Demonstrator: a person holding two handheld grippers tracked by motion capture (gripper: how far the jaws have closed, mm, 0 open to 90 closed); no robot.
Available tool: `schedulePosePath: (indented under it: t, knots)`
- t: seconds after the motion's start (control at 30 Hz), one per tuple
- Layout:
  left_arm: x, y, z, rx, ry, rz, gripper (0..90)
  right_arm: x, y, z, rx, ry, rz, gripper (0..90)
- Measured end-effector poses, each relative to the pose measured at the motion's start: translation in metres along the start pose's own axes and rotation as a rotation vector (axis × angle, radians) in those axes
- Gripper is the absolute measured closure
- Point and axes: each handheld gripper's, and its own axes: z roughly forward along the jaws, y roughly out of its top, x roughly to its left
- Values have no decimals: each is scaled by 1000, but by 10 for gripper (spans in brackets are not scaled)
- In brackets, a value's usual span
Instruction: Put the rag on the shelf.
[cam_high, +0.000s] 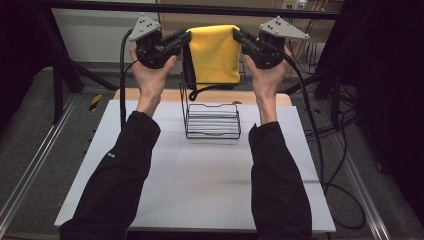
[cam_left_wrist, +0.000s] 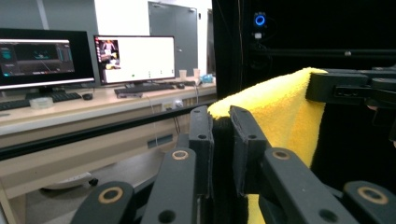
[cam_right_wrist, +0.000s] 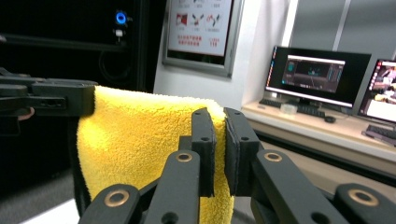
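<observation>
A yellow towel (cam_high: 215, 55) hangs stretched between my two grippers, high above the far part of the table. My left gripper (cam_high: 187, 36) is shut on its upper left corner and my right gripper (cam_high: 236, 34) on its upper right corner. In the left gripper view the jaws (cam_left_wrist: 220, 116) pinch the towel's edge (cam_left_wrist: 280, 112), with the right gripper (cam_left_wrist: 327, 86) clamped at the far corner. The right gripper view shows its jaws (cam_right_wrist: 218, 116) closed on the towel (cam_right_wrist: 140, 135), the left gripper (cam_right_wrist: 70, 100) holding the other end. A black wire rack (cam_high: 212, 120) stands below the towel.
The rack rests on a white tabletop (cam_high: 200, 175) with a wooden strip (cam_high: 150, 95) along its far edge. A black frame bar (cam_high: 200, 9) crosses overhead. Cables (cam_high: 325, 150) trail off the right side. A desk with monitors (cam_left_wrist: 133, 58) stands beyond.
</observation>
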Motion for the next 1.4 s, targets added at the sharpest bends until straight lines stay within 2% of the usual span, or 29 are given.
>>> schedulePosePath:
  t: [0.17, 0.27, 0.7, 0.83, 0.93, 1.1, 1.33, 1.4]
  knots:
    - [-1, -12, 2, 39, -7, 1, 794, 0, -12, -2, 34, 7, 9, 840]
    - [-3, -15, 1, 40, -20, 4, 793, -2, -18, -5, 49, 14, 11, 840]
    - [-10, -33, -5, 101, -44, 2, 791, 0, -35, -17, 109, 59, 28, 835]
    - [-12, -33, -10, 115, -59, 7, 791, 2, -37, -22, 120, 85, 33, 833]
    - [-15, -34, -15, 133, -63, 25, 790, 4, -36, -26, 132, 99, 26, 832]
    - [-17, -37, -22, 171, -87, 1, 785, 10, -38, -32, 158, 121, 19, 831]
    - [-23, -47, -31, 236, -122, -19, 773, 15, -46, -42, 220, 169, 73, 829]
    - [-25, -51, -33, 246, -122, -10, 769, 15, -50, -45, 236, 183, 91, 828]
